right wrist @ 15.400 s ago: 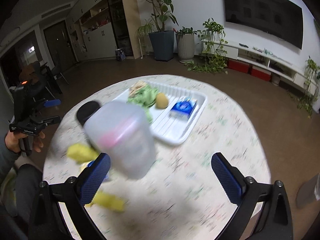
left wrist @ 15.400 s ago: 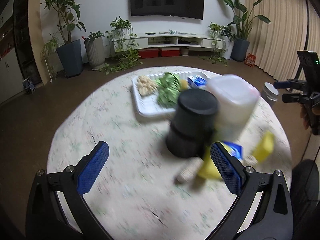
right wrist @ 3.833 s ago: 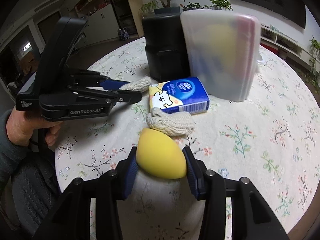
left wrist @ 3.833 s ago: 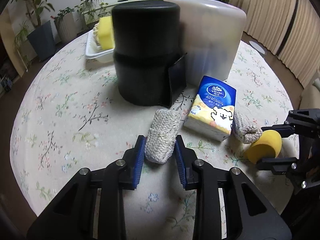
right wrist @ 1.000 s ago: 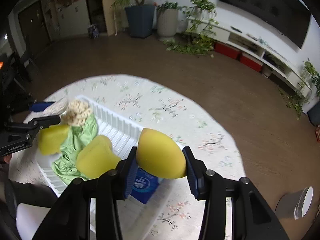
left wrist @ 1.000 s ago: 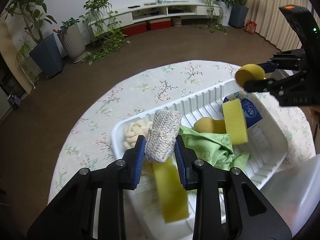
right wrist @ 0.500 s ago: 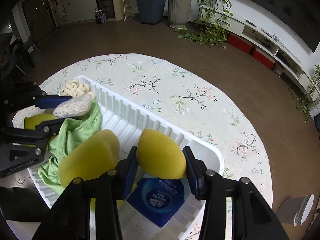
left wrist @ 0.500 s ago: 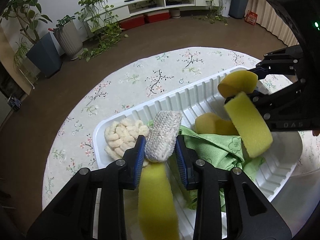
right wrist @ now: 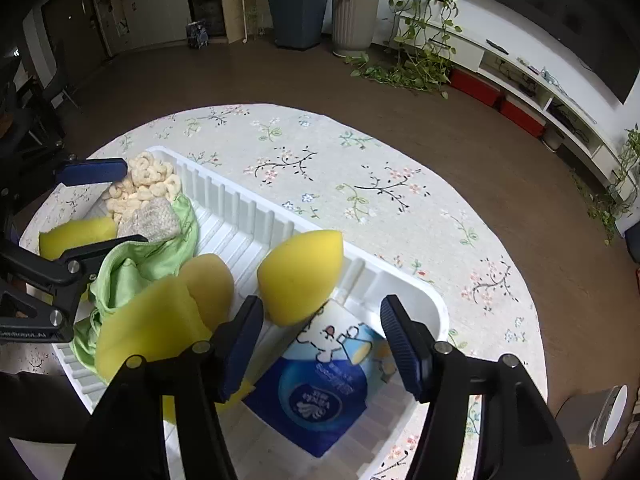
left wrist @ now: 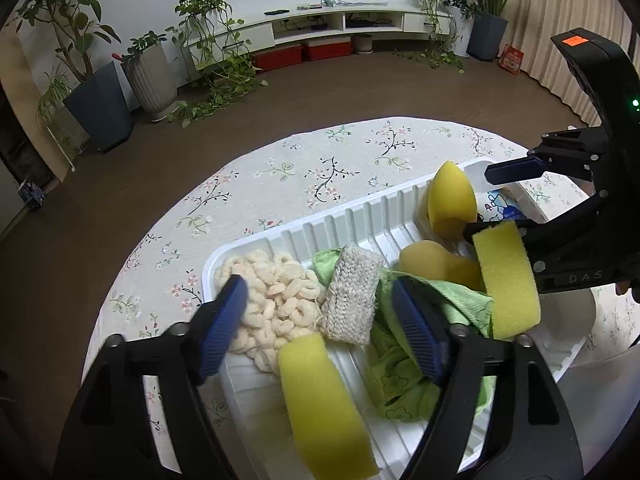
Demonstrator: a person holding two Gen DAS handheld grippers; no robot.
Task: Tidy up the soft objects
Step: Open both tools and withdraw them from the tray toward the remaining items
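White ribbed tray (left wrist: 352,216) with knitted roll (left wrist: 352,294), yellow egg sponge (right wrist: 300,276); both jaws just spread, empty

Round table (left wrist: 280,168) with floral cloth, white ribbed tray (right wrist: 256,216) on it

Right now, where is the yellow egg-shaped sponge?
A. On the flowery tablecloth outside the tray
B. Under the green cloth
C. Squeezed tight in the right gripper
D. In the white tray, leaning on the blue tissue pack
D: the yellow egg-shaped sponge sits inside the white tray, resting against the blue tissue pack, while the right gripper stands open with its pads clear of it.
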